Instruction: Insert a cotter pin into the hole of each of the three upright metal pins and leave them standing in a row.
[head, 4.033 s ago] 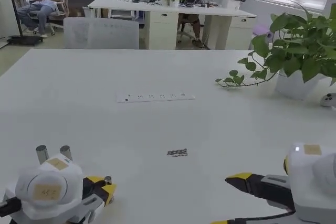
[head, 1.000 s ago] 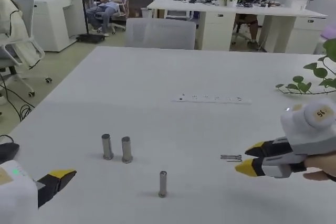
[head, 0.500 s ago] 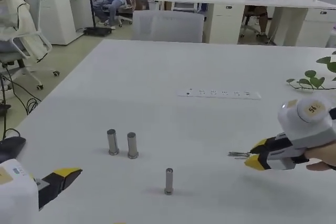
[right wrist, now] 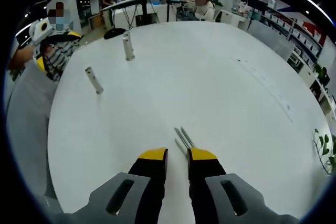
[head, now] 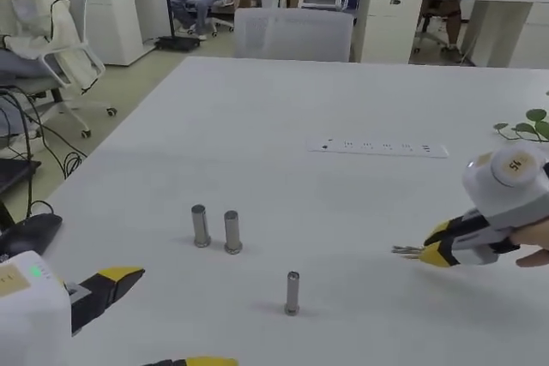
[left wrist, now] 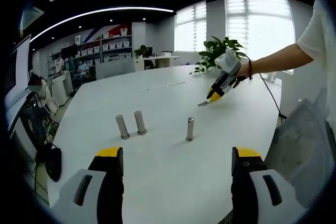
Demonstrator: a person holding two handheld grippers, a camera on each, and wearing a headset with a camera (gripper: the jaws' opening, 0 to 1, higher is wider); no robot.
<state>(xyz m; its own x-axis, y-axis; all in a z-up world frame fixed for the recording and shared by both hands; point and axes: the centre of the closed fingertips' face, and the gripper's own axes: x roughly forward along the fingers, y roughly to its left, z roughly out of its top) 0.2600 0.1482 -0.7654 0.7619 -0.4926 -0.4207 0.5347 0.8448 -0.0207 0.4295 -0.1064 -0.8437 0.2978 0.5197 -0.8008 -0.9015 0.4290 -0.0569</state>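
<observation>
One label worth reading: a small round tan sticker (head: 515, 165) on top of the right gripper (head: 431, 252), hand-marked with two digits, seemingly a 5 and a 4, tilted so the order is unclear. The left gripper (head: 167, 319) carries a tan sticker (head: 10, 281) too, but its marks are blurred. The power strip (head: 378, 148) on the table has tiny markings, too small to read.
</observation>
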